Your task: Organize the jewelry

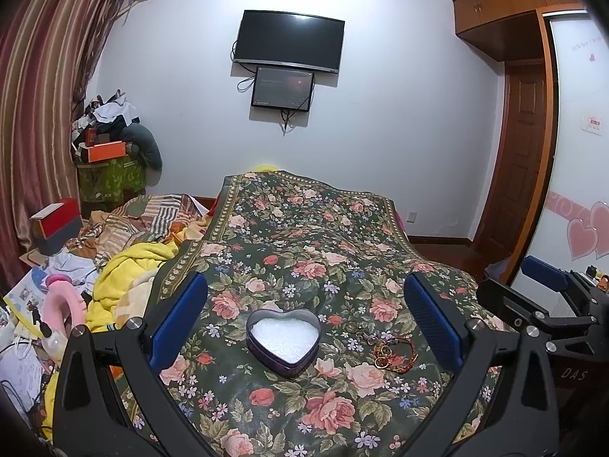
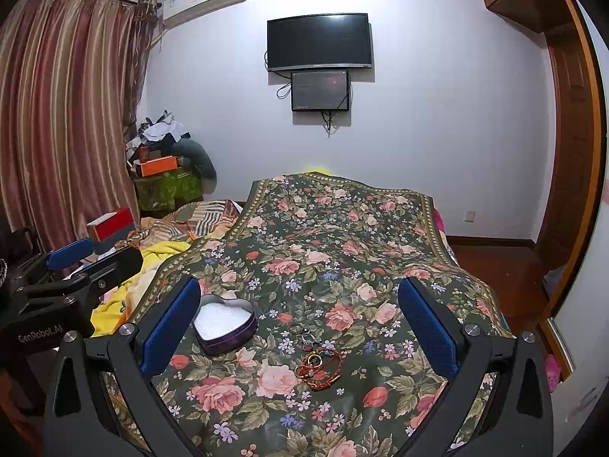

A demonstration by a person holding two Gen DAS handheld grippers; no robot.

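- Where the flowered cloth (image 1: pixel 304 236) covers the bed, its surface is a dark green woven fabric printed with pink and red roses, with a pale patterned border along the left edge.
- One heart-shaped tin (image 1: pixel 282 341), lidless, purple metal wall, filled with white foam of grainy texture; it stands on the cloth, in the left wrist view between the two blue pads.
- One small heap of jewelry (image 2: pixel 318 365) lying on the cloth just right of the tin and apart from it: red cord bracelets looped together, gold-coloured rings among them, and a few thin silvery metal rings at the far side; exact count of pieces cannot be told.
- Left gripper (image 1: pixel 306 320): black frame, two ribbed blue pads, jaws wide apart, nothing between them but the tin below.
- Right gripper (image 2: pixel 300 327): same make, two blue pads, jaws wide apart, empty, above the jewelry.
- Two dark flat screens (image 2: pixel 319 41) on the pale wall, the smaller under the larger, cables hanging.
- One striped curtain (image 2: pixel 64 106), reddish and cream, at the left.
- One yellow fleecy blanket (image 1: pixel 129 266) beside the cloth.
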